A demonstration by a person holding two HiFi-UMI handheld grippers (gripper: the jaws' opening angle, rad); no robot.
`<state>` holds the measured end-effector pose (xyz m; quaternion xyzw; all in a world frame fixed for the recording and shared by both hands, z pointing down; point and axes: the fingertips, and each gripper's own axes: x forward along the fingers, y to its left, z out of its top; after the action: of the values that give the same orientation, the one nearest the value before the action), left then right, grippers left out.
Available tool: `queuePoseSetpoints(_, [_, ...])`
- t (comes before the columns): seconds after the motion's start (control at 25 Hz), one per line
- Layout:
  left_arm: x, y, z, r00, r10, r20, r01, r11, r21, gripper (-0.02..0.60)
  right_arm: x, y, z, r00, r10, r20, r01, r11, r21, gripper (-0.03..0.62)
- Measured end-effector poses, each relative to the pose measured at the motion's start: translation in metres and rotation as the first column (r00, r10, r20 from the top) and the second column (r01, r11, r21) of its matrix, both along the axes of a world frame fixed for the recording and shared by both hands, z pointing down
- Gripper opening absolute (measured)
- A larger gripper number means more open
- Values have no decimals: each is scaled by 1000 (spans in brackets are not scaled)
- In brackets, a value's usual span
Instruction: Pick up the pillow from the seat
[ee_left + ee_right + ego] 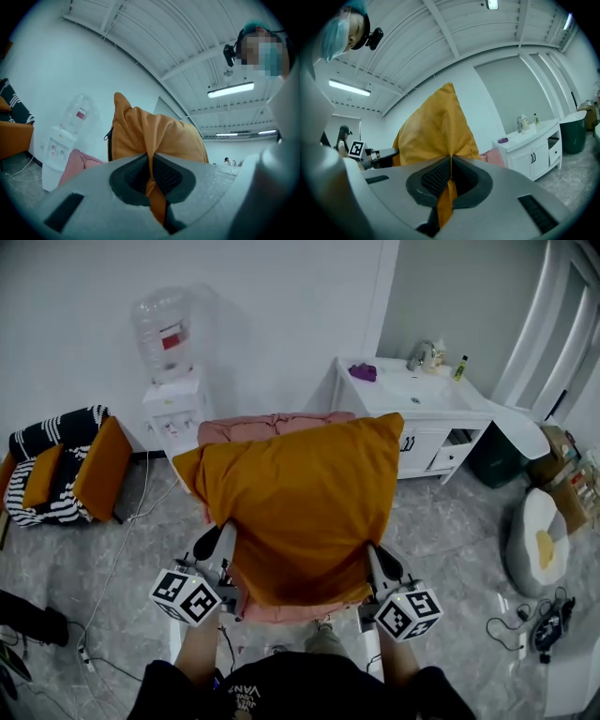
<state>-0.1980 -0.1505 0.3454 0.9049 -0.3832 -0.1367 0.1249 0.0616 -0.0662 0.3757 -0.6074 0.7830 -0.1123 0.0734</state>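
Orange and black-and-white striped cushions (66, 465) are piled at the far left of the head view, against the wall. A white water dispenser (173, 395) stands just right of them. Next comes the left gripper (223, 545), its marker cube nearest the camera. The left gripper view shows its fingers (166, 176) pressed together on a fold of the orange pillow (300, 493), pinching the fabric at the pillow's lower left edge. The pillow is held up between both grippers and spreads wide over the pink seat (267, 427), whose back shows above it and whose front edge shows below. At the pillow's lower right edge, the right gripper (377, 563) has its fingers (464, 176) clamped tight on another fold of the same fabric. Farther right, a white sink cabinet (422, 395) stands against the wall, with bottles beside its tap.
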Motion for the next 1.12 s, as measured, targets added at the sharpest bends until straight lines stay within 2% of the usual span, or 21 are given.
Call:
queuePoseSetpoints(0.2, [7,5,-23,1000,28,2,-28,998,57,21,4,11,-20,1000,15,4,-15,999,48,6])
queuePoseSetpoints(0.48, [15,12,-41,999,44,0,-44,995,85,21,12,20,-43,1000,27,-7,-26,995,101,8])
queuePoseSetpoints(1.12, [2,5,-35,1000,14,-6,-14,998,67,21,1,8,-36,999,12,-32,-9,997,81,6])
